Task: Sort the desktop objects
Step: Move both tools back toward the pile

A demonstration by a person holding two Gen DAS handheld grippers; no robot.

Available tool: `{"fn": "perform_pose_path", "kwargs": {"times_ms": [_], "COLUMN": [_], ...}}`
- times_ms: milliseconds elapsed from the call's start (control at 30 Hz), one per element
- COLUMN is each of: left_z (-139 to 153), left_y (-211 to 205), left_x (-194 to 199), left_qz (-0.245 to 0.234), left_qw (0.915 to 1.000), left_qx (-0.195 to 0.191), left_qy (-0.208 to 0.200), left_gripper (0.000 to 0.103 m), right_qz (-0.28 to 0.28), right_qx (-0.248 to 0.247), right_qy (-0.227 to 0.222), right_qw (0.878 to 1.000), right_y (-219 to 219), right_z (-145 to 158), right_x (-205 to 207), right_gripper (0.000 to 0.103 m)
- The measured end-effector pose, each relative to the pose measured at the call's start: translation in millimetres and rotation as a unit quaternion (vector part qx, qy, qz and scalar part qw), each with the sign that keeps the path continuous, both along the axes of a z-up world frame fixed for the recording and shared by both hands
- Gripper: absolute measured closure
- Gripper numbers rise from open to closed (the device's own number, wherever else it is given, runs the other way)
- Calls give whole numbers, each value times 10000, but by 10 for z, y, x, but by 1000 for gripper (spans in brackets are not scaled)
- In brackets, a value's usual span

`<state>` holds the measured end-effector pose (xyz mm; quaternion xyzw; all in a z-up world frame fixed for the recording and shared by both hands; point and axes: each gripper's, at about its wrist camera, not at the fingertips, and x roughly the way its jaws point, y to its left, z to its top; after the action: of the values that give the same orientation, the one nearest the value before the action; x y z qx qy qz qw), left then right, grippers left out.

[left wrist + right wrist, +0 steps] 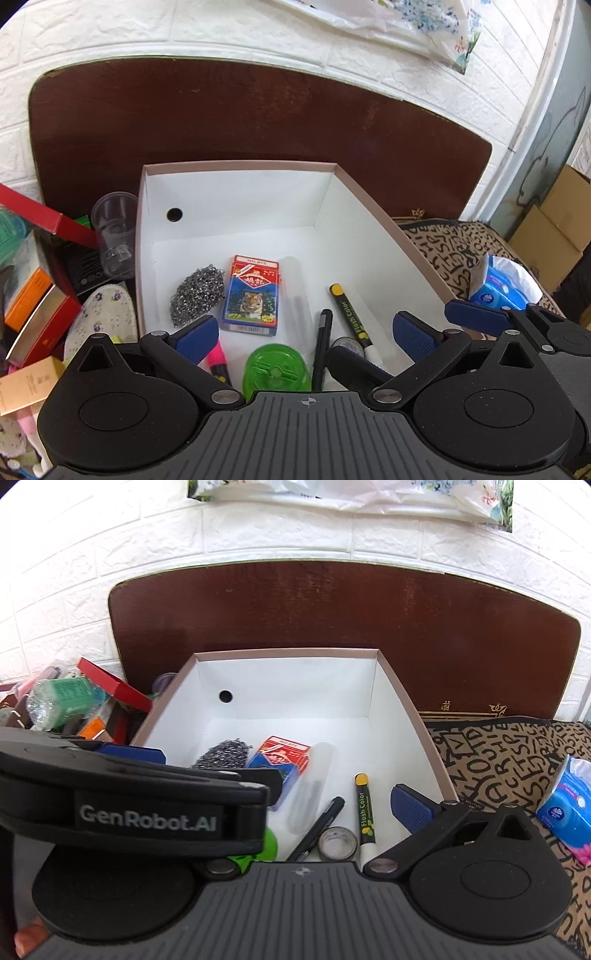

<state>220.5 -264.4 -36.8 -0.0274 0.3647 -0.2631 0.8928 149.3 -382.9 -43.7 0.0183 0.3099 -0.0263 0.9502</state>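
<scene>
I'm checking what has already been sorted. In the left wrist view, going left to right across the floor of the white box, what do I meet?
Steel scourer → playing card box → black pen → Flash Color marker.

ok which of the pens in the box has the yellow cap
The Flash Color marker, lying nearest the box's right wall. Its far end is capped in yellow, while the plain pen to its left is black all over.
</scene>
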Motion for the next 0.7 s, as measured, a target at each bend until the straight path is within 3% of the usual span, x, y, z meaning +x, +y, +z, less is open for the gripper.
{"fn": "perform_pose_path", "kwargs": {"times_ms": [333, 700], "left_z": [64, -202], "left_y": [446, 1564], "left_x": [-651, -1308], "left_qz": [374, 1028], "left_qw": [9991, 9941], "left_qx": [100, 227], "left_qy": [-144, -247], "left_gripper": [0, 0], "right_qz": [-97, 580], "right_qx": [-105, 157], "right_qy": [98, -40], "right_qw": [9998, 9982], "right_y": [474, 1466], "right_z": [50, -274], "right_x": [-495, -992], "right_gripper": [0, 0]}}
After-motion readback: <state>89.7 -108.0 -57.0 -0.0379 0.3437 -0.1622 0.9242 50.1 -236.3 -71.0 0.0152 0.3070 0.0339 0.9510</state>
